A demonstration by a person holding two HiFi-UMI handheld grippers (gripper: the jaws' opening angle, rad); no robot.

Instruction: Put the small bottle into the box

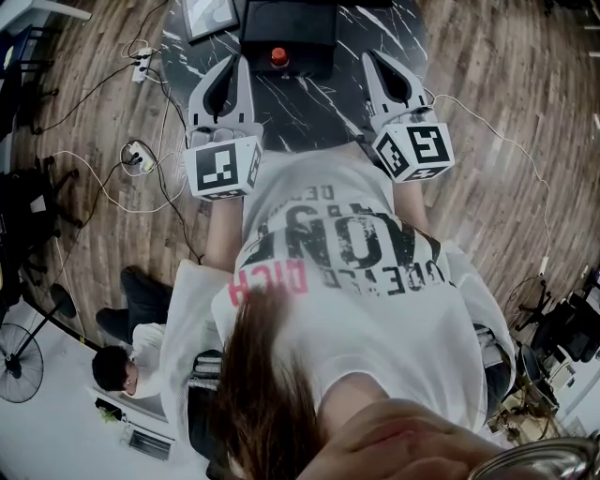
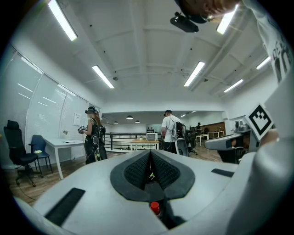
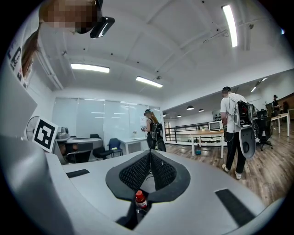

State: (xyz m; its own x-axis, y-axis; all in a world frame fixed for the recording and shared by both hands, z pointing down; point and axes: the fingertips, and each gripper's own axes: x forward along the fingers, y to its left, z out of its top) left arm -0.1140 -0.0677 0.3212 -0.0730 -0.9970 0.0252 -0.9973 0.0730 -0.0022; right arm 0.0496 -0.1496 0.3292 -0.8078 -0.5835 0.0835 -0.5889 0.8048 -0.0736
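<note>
Presently: left gripper [image 2: 150, 155] and right gripper [image 3: 150, 153], jaws pressed together on nothing, held at the shirt [image 1: 337, 272], clear of the table [image 1: 187, 52], likely idle. Small bottle [image 1: 278, 56], red-capped, upright at the box's [image 1: 309, 28] near edge; inside or outside, unclear.

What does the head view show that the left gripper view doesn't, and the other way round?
Only the head view: the black box on the dark marble table, and a power strip on the floor. Only the left gripper view: ceiling lights, two standing people, and the left gripper's jaws shut together. Both: the small bottle, by its red cap, and the right gripper with its marker cube.
</note>
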